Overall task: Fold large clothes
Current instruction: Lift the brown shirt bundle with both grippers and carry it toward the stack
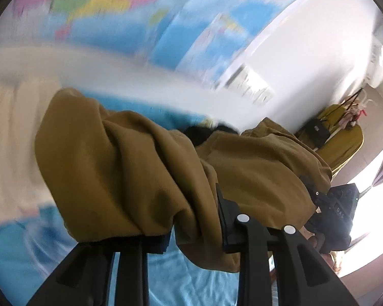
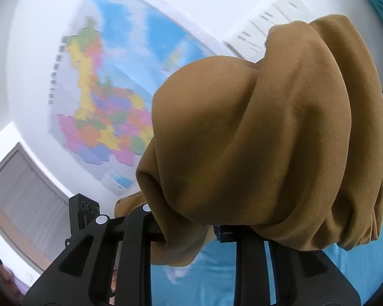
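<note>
A large mustard-brown garment [image 1: 130, 163] hangs bunched over my left gripper [image 1: 191, 219], whose fingers are shut on its fabric and lifted above the blue sheet [image 1: 196, 280]. The cloth stretches right toward the other gripper [image 1: 329, 204]. In the right wrist view the same garment [image 2: 268, 137] drapes in thick folds over my right gripper [image 2: 189, 227], which is shut on it. The fingertips of both grippers are hidden by cloth.
A light blue bed sheet [image 2: 217, 280] lies below. A coloured wall map [image 2: 109, 107] and white wall are behind. A yellow chair [image 1: 344, 137] with a black bag [image 1: 316, 130] stands at the right, near a bright window [image 1: 367, 219].
</note>
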`<action>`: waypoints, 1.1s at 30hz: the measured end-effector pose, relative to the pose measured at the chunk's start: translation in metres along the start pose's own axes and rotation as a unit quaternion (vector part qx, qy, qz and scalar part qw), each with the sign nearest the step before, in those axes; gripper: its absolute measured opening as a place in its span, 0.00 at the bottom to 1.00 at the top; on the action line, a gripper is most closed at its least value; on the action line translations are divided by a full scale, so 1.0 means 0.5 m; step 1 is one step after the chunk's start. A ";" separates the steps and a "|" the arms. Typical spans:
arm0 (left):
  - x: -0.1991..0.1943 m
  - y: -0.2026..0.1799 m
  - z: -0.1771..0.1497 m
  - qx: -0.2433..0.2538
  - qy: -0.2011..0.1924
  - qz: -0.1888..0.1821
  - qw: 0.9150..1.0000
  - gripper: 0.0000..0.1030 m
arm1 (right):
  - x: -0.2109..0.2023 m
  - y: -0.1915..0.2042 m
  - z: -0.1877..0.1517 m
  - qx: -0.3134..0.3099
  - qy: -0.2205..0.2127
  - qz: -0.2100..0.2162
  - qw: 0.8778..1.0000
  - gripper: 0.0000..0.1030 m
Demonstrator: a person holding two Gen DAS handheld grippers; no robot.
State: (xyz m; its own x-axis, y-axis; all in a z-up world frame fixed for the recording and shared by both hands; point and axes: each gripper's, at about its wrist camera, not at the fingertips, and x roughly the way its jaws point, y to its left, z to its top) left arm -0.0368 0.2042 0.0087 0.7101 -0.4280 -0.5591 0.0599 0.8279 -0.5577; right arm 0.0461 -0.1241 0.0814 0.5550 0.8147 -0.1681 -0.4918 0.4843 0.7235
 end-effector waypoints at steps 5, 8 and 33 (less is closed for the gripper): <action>-0.131 -0.007 0.094 0.042 -0.080 0.027 0.995 0.26 | 0.090 0.121 0.058 -0.044 -0.015 0.063 0.997 0.23; -0.211 0.020 0.146 0.061 -0.128 0.062 0.988 0.26 | 0.179 0.194 0.079 -0.065 -0.012 0.103 0.992 0.23; -0.430 0.824 -0.036 -0.125 -0.188 0.247 0.942 0.47 | 0.855 0.244 -0.353 -0.070 0.345 0.150 0.924 0.46</action>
State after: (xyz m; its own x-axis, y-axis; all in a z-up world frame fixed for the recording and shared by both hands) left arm -0.1776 0.6308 -0.1117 0.8087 0.1846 -0.5584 -0.4772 0.7609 -0.4396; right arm 0.1049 0.3398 -0.0204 -0.1567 0.9043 -0.3971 -0.6631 0.2017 0.7209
